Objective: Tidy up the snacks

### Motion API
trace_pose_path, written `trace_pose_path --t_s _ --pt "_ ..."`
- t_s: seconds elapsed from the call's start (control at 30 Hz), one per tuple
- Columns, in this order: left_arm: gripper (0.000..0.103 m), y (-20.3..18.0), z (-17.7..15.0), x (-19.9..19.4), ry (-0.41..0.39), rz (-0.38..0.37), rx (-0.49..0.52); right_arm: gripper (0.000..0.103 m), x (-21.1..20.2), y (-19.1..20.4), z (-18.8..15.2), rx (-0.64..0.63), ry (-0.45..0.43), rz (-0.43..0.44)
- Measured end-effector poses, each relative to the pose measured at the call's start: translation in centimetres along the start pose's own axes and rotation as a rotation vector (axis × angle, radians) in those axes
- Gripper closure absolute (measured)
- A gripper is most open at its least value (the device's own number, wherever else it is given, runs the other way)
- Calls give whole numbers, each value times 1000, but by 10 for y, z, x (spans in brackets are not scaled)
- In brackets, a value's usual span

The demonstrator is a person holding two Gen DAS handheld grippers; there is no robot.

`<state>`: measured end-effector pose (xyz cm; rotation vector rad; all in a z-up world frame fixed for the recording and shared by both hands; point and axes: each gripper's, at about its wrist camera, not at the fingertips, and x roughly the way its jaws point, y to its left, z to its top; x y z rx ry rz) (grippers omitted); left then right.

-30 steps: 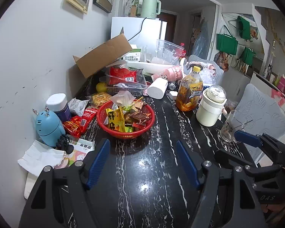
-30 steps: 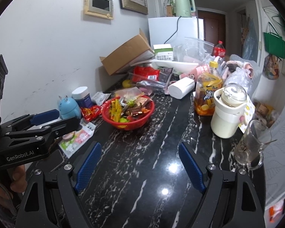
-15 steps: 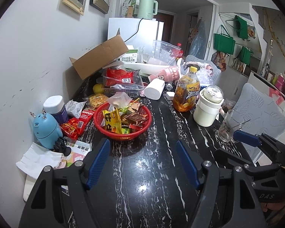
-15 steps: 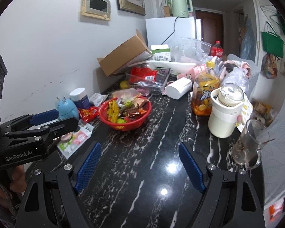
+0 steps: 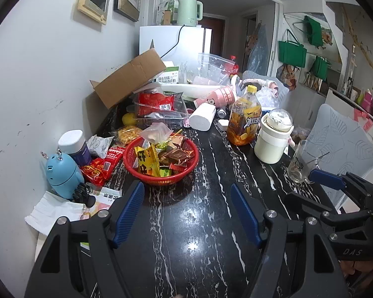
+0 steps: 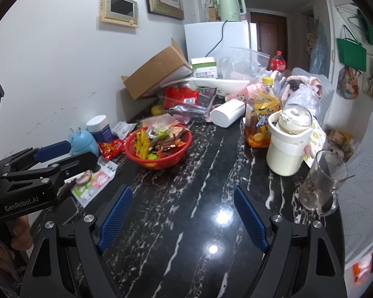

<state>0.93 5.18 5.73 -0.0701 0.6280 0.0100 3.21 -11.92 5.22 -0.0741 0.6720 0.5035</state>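
1. The left gripper (image 5: 186, 198) has its jaws apart with nothing between them, only bare black bench (image 5: 199, 223).
2. The right gripper (image 6: 184, 203) also has wide jaws that hold nothing.
3. The red basket (image 5: 159, 177) of snacks stands just beyond the left jaws, near the wall.
4. Loose snack packets (image 5: 100, 166) lie left of the basket, beside a blue gadget (image 5: 62, 173).
5. The right view alone shows a hand (image 6: 2, 243) on the left gripper's handle.
6. A glass mug (image 6: 320, 181) is whole in the right view; in the left view the right gripper partly hides it.
7. A tea bottle (image 5: 245, 121) and a white jug (image 5: 273, 139) stand right of the basket.
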Motion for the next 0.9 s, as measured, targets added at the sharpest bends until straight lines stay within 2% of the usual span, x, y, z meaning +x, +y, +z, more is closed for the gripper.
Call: trace_pose_path --t_s 0.9 --pt "32 -2 -4 30 56 21 8 19 18 -14 -5 31 32 -2"
